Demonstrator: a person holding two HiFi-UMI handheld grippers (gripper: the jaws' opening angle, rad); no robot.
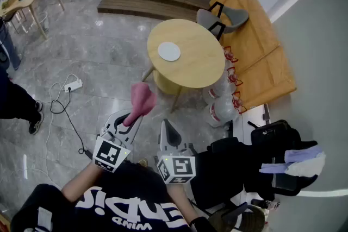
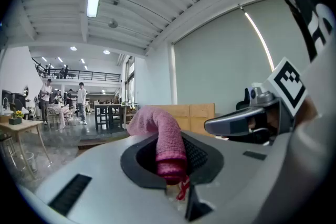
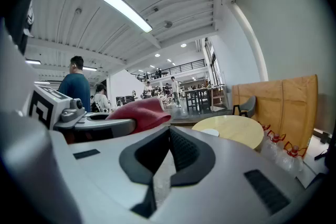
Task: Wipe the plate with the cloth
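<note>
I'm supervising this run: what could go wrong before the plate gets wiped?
The cloth is pinched by one end in the left gripper; it might slip out while wiping. The plate lies loose on the table, and the right gripper is shut and empty, so it may slide. Bottles by the table could be kicked.

Pink cloth: knitted texture, rolled into thick bundle, clamped at near end between jaws of left gripper. Free end sticks up and forward, curling over at top. Held in air, well apart from plate.

White plate: round, flat, empty. Lies left of centre on round wooden table, far ahead.
</note>
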